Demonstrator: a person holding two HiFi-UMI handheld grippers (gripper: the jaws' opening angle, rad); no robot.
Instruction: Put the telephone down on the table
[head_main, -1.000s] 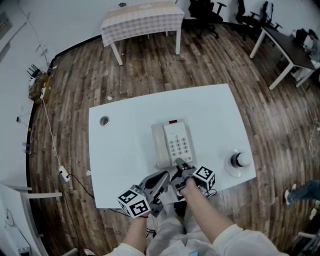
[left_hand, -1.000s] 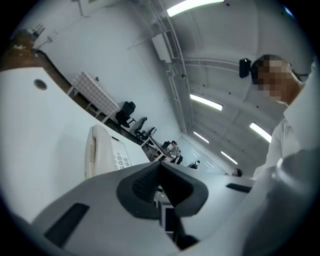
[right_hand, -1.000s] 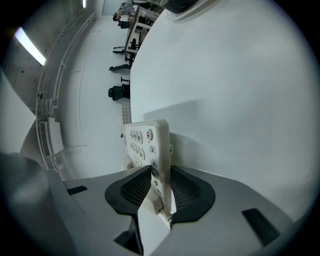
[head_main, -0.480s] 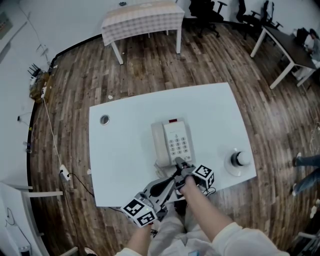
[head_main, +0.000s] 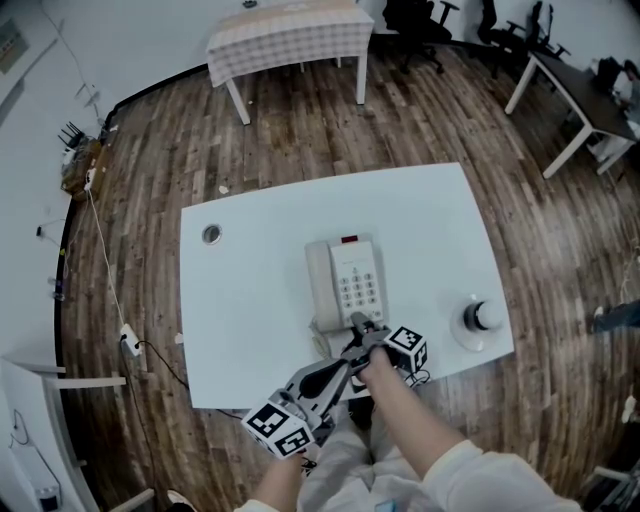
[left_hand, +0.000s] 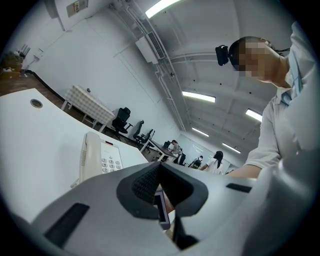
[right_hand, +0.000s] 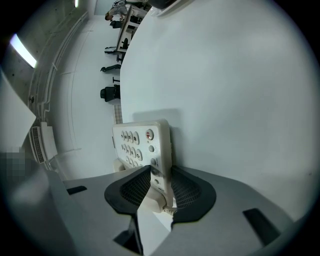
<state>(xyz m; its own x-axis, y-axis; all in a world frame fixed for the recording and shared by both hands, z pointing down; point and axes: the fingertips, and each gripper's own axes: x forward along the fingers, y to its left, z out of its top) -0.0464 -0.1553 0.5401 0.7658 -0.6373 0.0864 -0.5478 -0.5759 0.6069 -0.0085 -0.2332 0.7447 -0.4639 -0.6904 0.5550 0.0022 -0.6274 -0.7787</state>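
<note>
Round white knobbed object (head_main: 481, 320) near right. Cloth-covered side table (head_main: 290, 32) far centre. Office chairs (head_main: 415, 18), dark desk (head_main: 580, 95) far right. Power strip (head_main: 127, 343) on wood floor (head_main: 150, 150) left.

bright, even light from ceiling strips (left_hand: 199, 96); soft faint shadows; heavy fisheye warp, dark vignetted corners.

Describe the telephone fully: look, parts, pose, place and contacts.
The telephone is a cream plastic desk set, handset cradled along its left side, keypad beside it, a red strip at the far end. It lies flat near the middle of the white table. Its near end sits between the opening jaws of the right gripper.
</note>
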